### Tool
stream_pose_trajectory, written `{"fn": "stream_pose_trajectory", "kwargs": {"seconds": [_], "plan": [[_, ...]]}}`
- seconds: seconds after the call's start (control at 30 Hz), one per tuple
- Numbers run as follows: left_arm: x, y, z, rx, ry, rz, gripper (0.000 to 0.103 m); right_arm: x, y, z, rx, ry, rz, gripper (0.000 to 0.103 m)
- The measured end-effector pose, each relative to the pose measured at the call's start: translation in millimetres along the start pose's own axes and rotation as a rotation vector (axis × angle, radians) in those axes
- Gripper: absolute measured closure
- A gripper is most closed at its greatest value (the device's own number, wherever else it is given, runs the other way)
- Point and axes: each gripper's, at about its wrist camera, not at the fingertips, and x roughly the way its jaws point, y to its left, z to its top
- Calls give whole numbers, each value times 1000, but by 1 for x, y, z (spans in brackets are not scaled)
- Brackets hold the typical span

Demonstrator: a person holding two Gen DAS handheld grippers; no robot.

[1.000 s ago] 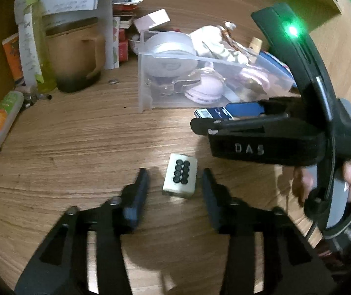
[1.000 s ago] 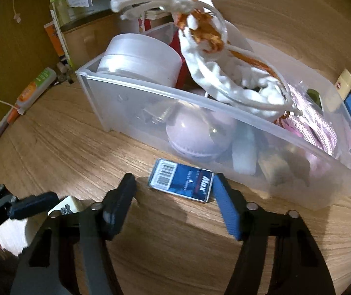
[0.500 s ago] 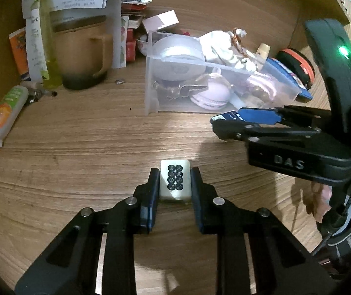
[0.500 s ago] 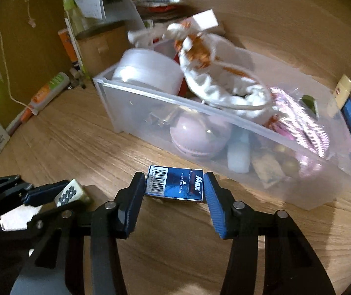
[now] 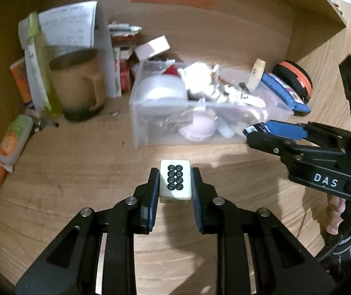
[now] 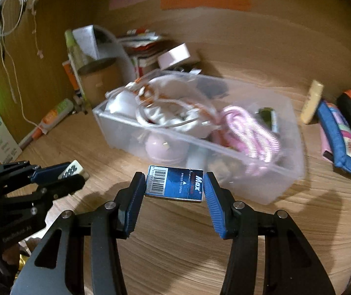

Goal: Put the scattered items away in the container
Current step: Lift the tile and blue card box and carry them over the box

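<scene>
My left tongs (image 5: 175, 184) are now clenching the mahjong tile (image 5: 175, 181), eight black rings facing up, and lifting it off the surface (image 5: 77, 172); a second ago they were still spread around it. My right tongs (image 6: 174, 184) are likewise gripping the blue staple box (image 6: 174, 183), which lay flat before; it is reading "Max" and "PRESS TO OPEN" beside a barcode. The clear container (image 6: 269, 167) is sitting just beyond, already crowded. The right tool is showing "DAS".
</scene>
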Motion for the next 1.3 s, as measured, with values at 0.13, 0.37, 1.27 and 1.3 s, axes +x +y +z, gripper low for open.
{"fn": "stream_pose_trajectory", "kwargs": {"seconds": [0.13,0.37,1.27,1.3], "plan": [[-4,-9,13,18,-32,-2,79,-13,-17,2,24,-33,-22,58],[-12,-22,38,40,-93,-16,79,-34,-44,9,57,-86,-60,58],[36,-1,108,20,-115,13,79,13,-65,47,81,-66,-95,58],[43,0,108,17,-101,16,79,17,-66,46,86,-57,-95,58]]}}
